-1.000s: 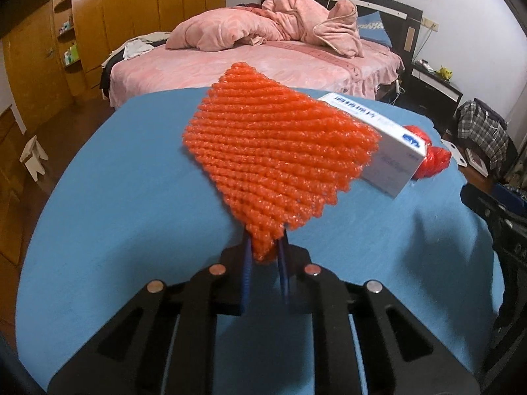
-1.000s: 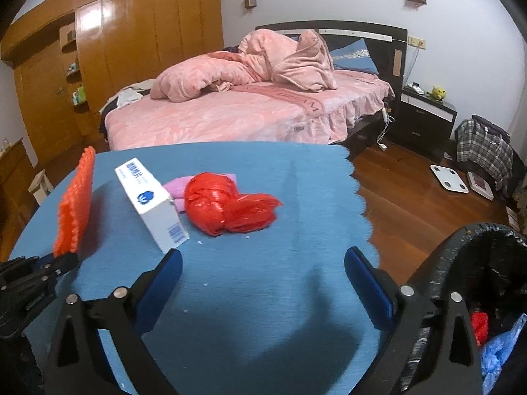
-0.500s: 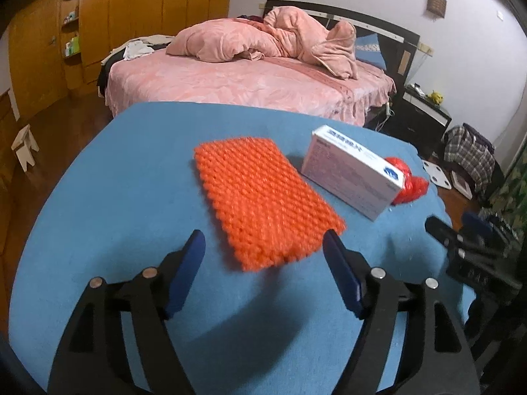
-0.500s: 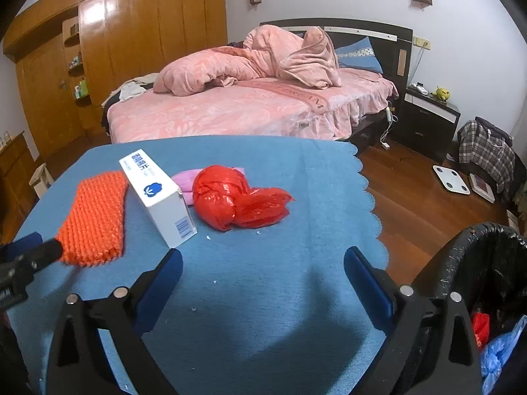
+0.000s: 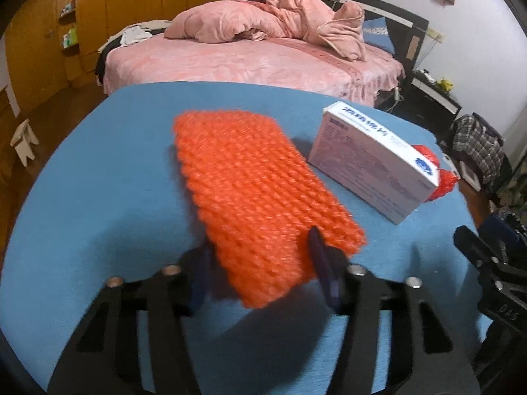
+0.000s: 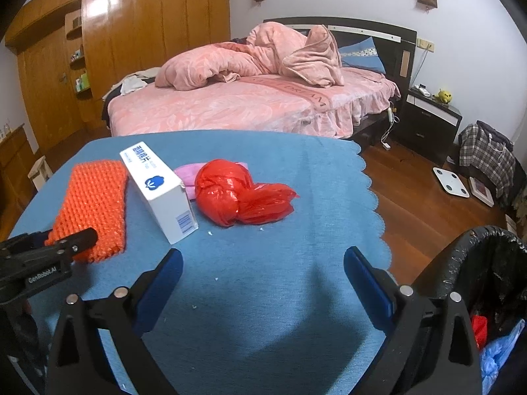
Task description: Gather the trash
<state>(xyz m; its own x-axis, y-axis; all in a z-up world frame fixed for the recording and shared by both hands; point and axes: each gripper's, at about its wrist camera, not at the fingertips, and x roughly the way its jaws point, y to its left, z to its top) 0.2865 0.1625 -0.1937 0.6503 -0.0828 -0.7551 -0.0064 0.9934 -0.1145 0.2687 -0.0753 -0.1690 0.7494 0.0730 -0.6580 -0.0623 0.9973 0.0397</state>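
**Left claw closing around the orange net**

Left wrist view: the orange foam net [image 5: 257, 194] lies flat on the blue worktop [image 5: 108, 181], its near end between the two fingers of the left claw [image 5: 263, 270]. The jaws have just been closing from a wider gape and now stand at a middling width, straddling the net's near end. The right finger overlaps the net's edge and the left one sits at the other edge; motion blur hides whether the pads press yet. This looks like a fresh grasp, taken across the width for a firmer bite. The white carton [image 5: 375, 164] stands just right of the net, with the red plastic bag [image 5: 441, 177] behind it.

Right wrist view: the right claw [image 6: 263, 283] hangs wide and empty over bare worktop, nothing between its fingers, probably waiting its turn. Seen from the net, the carton is just to its right, then a pink scrap [image 6: 191, 172] and the red bag beyond. The black-lined bin [image 6: 467, 263], already holding rubbish, stands off the worktop's right edge, well apart from the net, presumably where the net is bound.
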